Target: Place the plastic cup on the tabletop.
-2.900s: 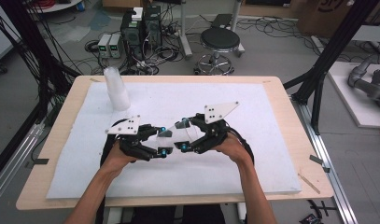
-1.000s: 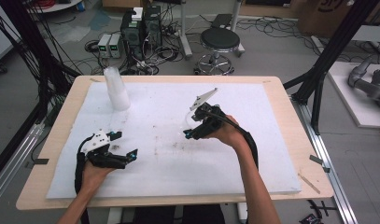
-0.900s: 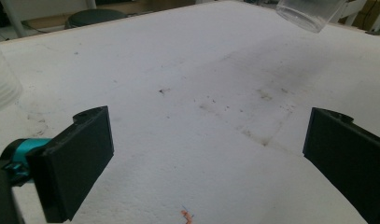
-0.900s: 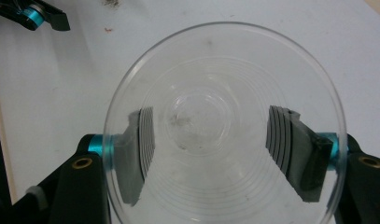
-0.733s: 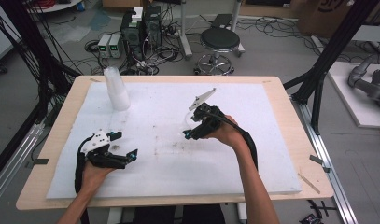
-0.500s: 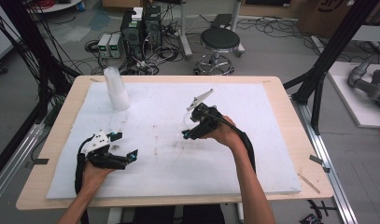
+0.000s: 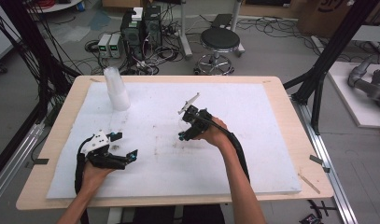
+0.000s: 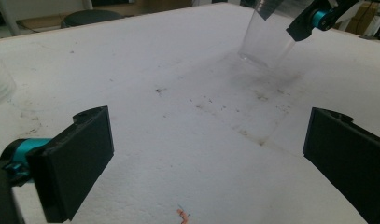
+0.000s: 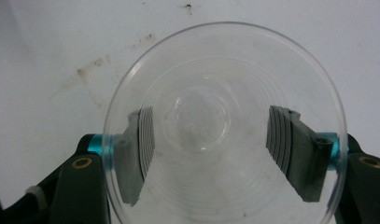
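We hold one clear cup (image 9: pixel 223 126) in the right gripper (image 7: pixel 187 127), jaws clamped on its sides, mouth up toward the gripper camera so it can go down base-first on the white mat (image 7: pixel 253 140). It hangs mid-mat, apparently just above it. The left gripper (image 7: pixel 124 145) rests near the front edge, jaws spread and empty, out of the way. The cup stack (image 7: pixel 116 88) stands at the back left, well apart.
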{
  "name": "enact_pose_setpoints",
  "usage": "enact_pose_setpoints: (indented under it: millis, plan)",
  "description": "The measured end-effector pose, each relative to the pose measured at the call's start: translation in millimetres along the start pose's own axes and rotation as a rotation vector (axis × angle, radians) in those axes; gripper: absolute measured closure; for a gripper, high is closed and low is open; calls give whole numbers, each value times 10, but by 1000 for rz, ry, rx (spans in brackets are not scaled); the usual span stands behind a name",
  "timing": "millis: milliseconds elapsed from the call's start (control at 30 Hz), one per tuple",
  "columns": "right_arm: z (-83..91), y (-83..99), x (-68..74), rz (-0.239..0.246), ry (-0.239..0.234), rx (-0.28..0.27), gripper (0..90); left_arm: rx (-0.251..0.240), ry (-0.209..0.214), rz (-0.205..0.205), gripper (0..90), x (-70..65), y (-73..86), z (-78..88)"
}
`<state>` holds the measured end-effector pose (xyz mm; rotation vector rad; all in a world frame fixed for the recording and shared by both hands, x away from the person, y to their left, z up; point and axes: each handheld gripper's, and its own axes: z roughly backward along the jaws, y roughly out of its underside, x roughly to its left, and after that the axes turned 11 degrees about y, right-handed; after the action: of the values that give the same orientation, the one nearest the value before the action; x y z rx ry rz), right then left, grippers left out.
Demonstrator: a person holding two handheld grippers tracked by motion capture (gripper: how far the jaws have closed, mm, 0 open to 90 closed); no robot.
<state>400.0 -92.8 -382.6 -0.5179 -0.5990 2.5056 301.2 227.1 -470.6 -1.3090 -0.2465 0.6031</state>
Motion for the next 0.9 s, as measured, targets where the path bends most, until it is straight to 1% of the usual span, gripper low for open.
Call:
enact_pose_setpoints:
  millis: [100, 167, 267, 367, 700, 833, 900]
  plan:
    - [-70, -16, 20, 16, -1, 18, 330, 5, 6, -6, 18, -5, 0, -1]
    - [-108, -26, 22, 19, -2, 26, 330, 5, 2, -10, 18, -9, 0, -5]
    - [-165, -46, 21, 19, 10, 35, 327, 5, 3, -10, 18, -8, 0, -5]
    - [-199, -76, 23, 9, 9, 24, 327, 4, 5, -3, 18, -6, 0, -2]
    - [-283, -136, 48, 8, 15, 0, 312, -1, 6, -1, 18, 1, 1, -1]
    - [-319, -143, 45, 3, 17, -4, 272, -1, 7, -1, 18, 1, 1, -1]
    - [-346, -140, 50, 9, 15, 7, 225, -1, 7, -1, 18, 2, 1, -1]
